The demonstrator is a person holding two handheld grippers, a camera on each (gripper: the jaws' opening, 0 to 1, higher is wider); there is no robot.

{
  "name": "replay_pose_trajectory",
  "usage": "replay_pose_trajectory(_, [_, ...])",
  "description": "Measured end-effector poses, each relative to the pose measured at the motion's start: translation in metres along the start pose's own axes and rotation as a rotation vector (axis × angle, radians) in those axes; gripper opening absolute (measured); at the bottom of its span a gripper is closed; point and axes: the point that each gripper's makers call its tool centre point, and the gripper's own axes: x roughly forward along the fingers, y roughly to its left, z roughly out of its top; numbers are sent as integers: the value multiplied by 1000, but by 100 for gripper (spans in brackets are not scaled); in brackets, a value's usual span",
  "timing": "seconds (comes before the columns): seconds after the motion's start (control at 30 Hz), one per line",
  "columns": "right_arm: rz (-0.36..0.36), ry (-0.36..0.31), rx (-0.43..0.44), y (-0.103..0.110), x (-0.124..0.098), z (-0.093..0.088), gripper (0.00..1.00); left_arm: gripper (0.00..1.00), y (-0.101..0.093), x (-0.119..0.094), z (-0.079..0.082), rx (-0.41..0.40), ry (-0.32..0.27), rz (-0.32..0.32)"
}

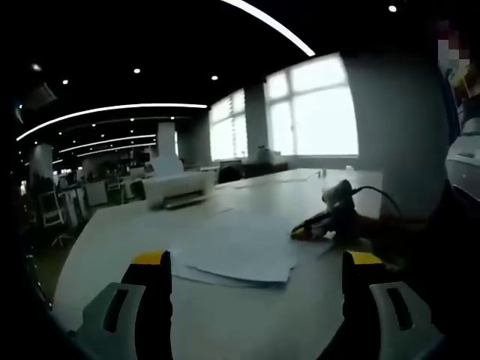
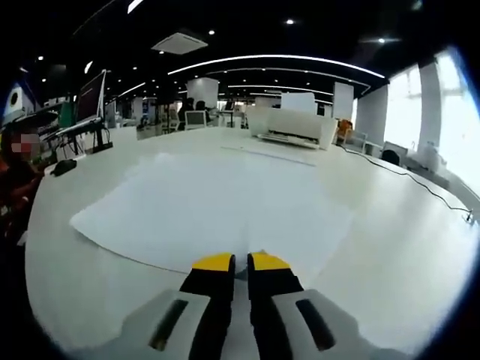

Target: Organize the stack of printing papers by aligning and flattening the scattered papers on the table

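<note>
A loose stack of white printing papers (image 1: 240, 251) lies on the pale table (image 1: 135, 232), its sheets fanned out of line. My left gripper (image 1: 256, 262) is held just short of the stack's near edge, open wide, with nothing between its jaws. The right gripper (image 1: 319, 223) comes in from the right, low on the table, its yellow tip at the stack's right corner. In the right gripper view the papers (image 2: 217, 206) spread out ahead. My right gripper (image 2: 241, 264) is shut, its tips at the sheets' near edge; the jaws close sideways, so no sheet is pinched.
A white printer (image 1: 180, 187) (image 2: 296, 126) stands further along the table (image 2: 405, 240). A black cable (image 2: 409, 178) runs across the table's right side. A monitor (image 2: 90, 97) and a person's arm (image 2: 15, 187) are at the left; a dark sleeve (image 1: 424, 240) is at the right.
</note>
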Motion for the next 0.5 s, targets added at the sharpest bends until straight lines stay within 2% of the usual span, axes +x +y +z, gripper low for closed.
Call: replay_pose_trajectory(0.5, [12,-21,-12,2,-5,2,0,97,-7,-2,3,10,5,-7])
